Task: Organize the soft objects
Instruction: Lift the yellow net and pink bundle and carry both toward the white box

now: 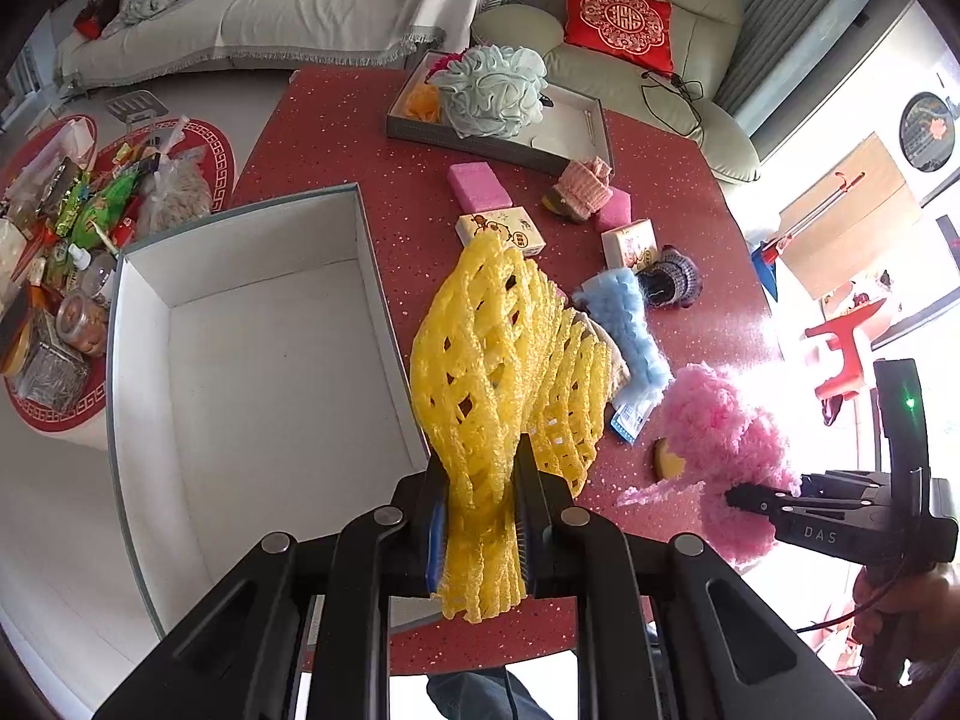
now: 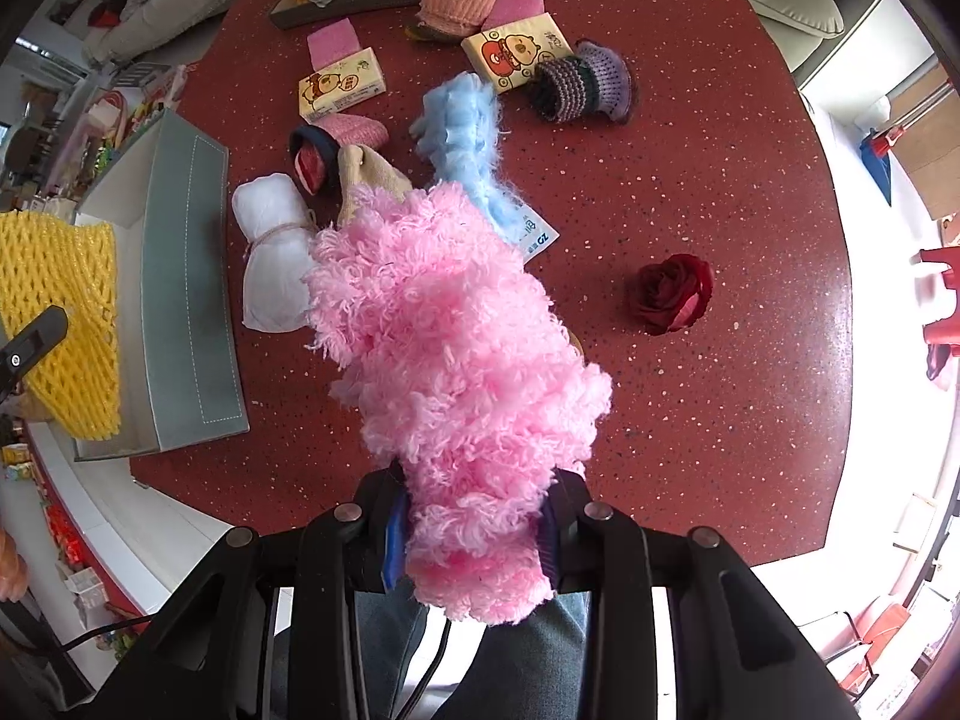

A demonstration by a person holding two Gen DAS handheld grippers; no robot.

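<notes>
My left gripper (image 1: 480,516) is shut on a yellow foam net (image 1: 486,372) and holds it above the red table, beside the right wall of an open grey box (image 1: 240,324). My right gripper (image 2: 474,528) is shut on a fluffy pink cloth (image 2: 450,348), lifted over the table; it also shows in the left wrist view (image 1: 732,438). The yellow foam net (image 2: 60,312) shows at the left of the right wrist view, over the grey box (image 2: 180,300). A fluffy blue cloth (image 2: 462,126) lies on the table behind the pink one.
On the red table (image 2: 720,180) lie a white tied bundle (image 2: 270,252), a red fabric rose (image 2: 672,294), knitted cups (image 2: 576,84), tissue packs (image 2: 342,90), pink sponges (image 1: 477,186). A grey tray (image 1: 576,126) with a pale green bath pouf (image 1: 492,90) stands at the back. A sofa is behind.
</notes>
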